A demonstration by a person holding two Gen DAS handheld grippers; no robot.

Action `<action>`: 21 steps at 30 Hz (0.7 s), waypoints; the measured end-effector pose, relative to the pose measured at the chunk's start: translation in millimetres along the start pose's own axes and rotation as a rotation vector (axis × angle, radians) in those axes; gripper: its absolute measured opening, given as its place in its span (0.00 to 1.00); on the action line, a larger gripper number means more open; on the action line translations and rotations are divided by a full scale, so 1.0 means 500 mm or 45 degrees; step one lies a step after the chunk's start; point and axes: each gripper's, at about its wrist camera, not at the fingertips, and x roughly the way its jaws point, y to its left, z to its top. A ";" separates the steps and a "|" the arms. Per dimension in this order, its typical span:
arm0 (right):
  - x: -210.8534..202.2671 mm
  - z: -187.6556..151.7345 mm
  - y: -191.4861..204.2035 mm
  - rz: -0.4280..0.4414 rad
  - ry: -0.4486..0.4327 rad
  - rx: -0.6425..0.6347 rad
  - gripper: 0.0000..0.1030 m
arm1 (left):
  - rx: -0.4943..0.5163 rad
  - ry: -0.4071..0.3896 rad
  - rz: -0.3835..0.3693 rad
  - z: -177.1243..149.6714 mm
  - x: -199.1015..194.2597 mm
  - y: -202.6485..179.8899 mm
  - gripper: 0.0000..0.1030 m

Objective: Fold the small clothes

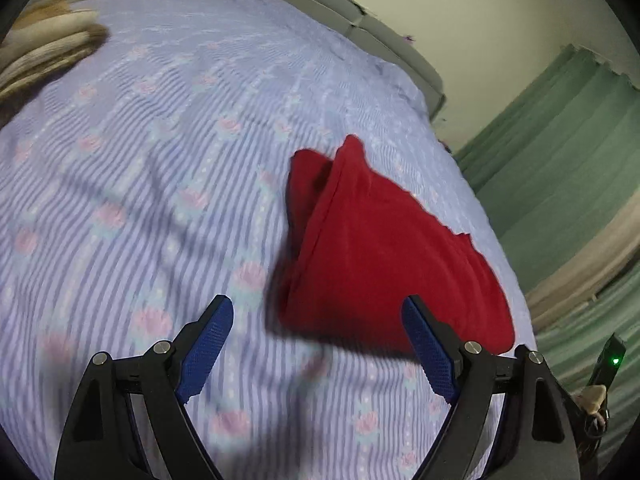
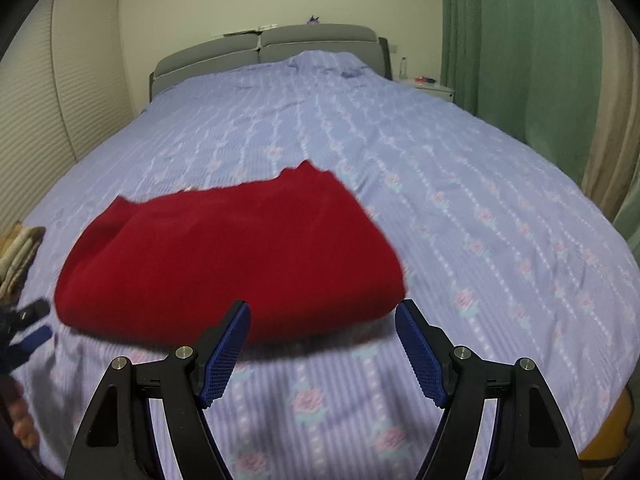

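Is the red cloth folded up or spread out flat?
Folded: the red cloth lies doubled on the bed, with layered edges showing.

The garment (image 2: 228, 256) lay on the bedspread (image 2: 440, 184), headboard (image 2: 264, 50) at twelve o'clock, folded stack (image 2: 18, 250) at nine.

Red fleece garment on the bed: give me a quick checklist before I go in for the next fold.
1. Left gripper open, nothing between its blue pads: ok.
2. Right gripper open, nothing held: ok.
3. Red fleece garment lying free on the lilac striped floral bedspread, already doubled over: ok.
4. Garment edges square: not ok; the far edge is ragged, with a corner sticking up.
5. Stack of beige folded cloths lies apart from the garment: ok.
6. Fold neatness in detail: cannot tell; both views are motion-blurred.
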 end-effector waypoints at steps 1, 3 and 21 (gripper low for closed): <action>0.001 -0.001 0.006 0.005 0.002 -0.013 0.72 | 0.022 0.017 -0.016 0.015 0.006 0.001 0.84; 0.002 0.006 0.026 0.021 -0.010 -0.048 0.72 | 0.077 0.038 -0.037 0.049 0.028 0.001 0.84; 0.101 0.084 0.196 0.224 -0.021 -0.068 0.61 | 0.200 0.426 -0.472 0.146 0.208 0.028 0.86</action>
